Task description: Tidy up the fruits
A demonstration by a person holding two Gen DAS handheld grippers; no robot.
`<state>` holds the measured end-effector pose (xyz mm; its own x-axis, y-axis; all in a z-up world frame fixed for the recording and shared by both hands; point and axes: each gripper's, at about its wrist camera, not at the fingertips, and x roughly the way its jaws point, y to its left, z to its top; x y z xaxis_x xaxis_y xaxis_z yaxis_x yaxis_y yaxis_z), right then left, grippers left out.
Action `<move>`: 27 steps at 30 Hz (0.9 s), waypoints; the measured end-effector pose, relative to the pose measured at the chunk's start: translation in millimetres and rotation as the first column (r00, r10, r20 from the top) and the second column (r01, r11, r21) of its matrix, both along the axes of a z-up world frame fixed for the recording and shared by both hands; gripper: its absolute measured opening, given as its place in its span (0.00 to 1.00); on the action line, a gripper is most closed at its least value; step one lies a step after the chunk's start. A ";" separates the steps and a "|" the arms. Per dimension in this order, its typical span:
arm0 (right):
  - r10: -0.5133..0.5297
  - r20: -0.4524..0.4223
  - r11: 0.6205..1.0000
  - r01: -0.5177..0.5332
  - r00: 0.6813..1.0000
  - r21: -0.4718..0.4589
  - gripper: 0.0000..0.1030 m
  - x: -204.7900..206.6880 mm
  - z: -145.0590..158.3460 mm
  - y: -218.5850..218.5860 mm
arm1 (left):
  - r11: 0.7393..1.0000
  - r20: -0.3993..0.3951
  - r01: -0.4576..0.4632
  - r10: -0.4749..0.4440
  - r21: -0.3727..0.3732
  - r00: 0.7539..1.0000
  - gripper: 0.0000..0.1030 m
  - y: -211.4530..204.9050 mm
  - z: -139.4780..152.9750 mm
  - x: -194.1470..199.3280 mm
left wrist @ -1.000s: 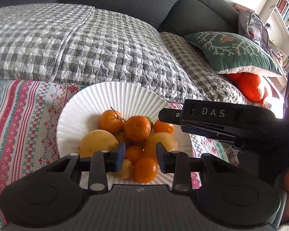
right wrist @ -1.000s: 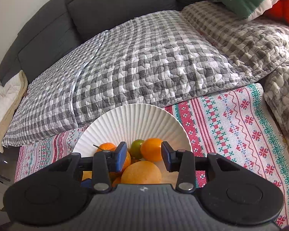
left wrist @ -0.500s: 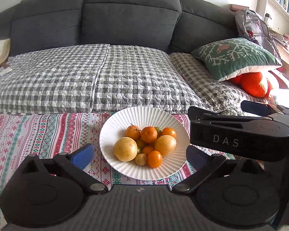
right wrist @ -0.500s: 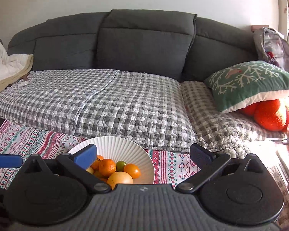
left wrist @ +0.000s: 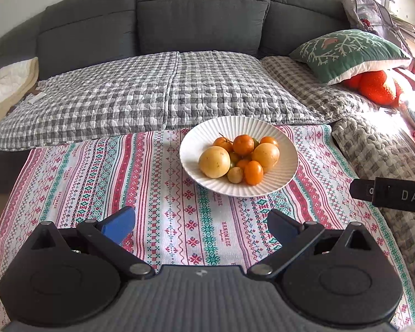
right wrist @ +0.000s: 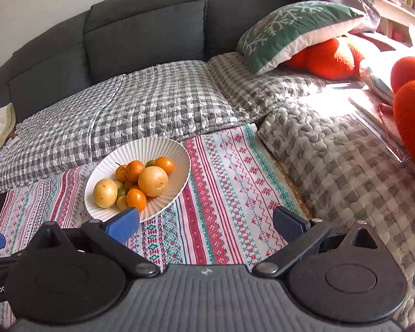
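A white ribbed plate (left wrist: 193,149) (right wrist: 157,149) stands on a patterned cloth (left wrist: 124,179) (right wrist: 229,182). It holds a pile of fruit: a large yellow one (left wrist: 214,161) (right wrist: 105,192), a large orange-yellow one (left wrist: 265,153) (right wrist: 153,181), several small oranges (left wrist: 243,144) (right wrist: 135,170) and a green one (right wrist: 150,163). My left gripper (left wrist: 200,225) is open and empty, well short of the plate. My right gripper (right wrist: 206,224) is open and empty, to the right of the plate. Its side shows in the left wrist view (left wrist: 393,193).
A grey sofa (left wrist: 202,19) with a checked quilt (left wrist: 152,94) lies behind the cloth. A green pillow (left wrist: 348,52) (right wrist: 293,27) and orange cushions (left wrist: 376,85) (right wrist: 412,108) lie at the right. A quilted grey blanket (right wrist: 345,171) borders the cloth's right edge.
Both grippers have opened wide and pulled back and up from the plate. The fruit pile stays on the plate.
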<state>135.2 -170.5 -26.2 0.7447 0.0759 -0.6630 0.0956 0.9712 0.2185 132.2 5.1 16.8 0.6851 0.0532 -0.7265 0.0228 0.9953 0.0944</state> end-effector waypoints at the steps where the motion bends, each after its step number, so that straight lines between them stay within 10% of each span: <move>1: 0.001 0.000 1.000 -0.001 1.000 0.003 1.00 -2.4 -2.4 0.5 | 1.000 -0.009 0.007 -0.007 0.027 1.000 0.93 -4.1 -1.7 -0.5; 8: -0.003 0.071 0.995 0.009 0.997 -0.095 1.00 -39.0 -10.3 10.8 | 0.994 0.058 0.051 -0.057 0.095 0.997 0.93 -23.3 0.5 -15.0; 17: 0.020 0.132 0.997 -0.009 0.991 -0.081 1.00 -45.8 -12.1 -0.2 | 0.972 0.150 0.036 -0.001 -0.232 0.989 0.93 -3.2 5.1 -25.5; 22: 0.042 0.162 0.996 -0.030 0.986 -0.079 1.00 -50.5 -7.1 1.4 | 0.969 0.230 -0.003 0.061 -0.246 0.971 0.93 -4.4 15.2 -33.9; 27: 0.097 0.143 0.991 -0.083 0.985 -0.104 1.00 -52.1 -5.9 7.1 | 0.938 0.134 0.059 -0.014 -0.342 0.991 0.93 1.3 8.9 -23.7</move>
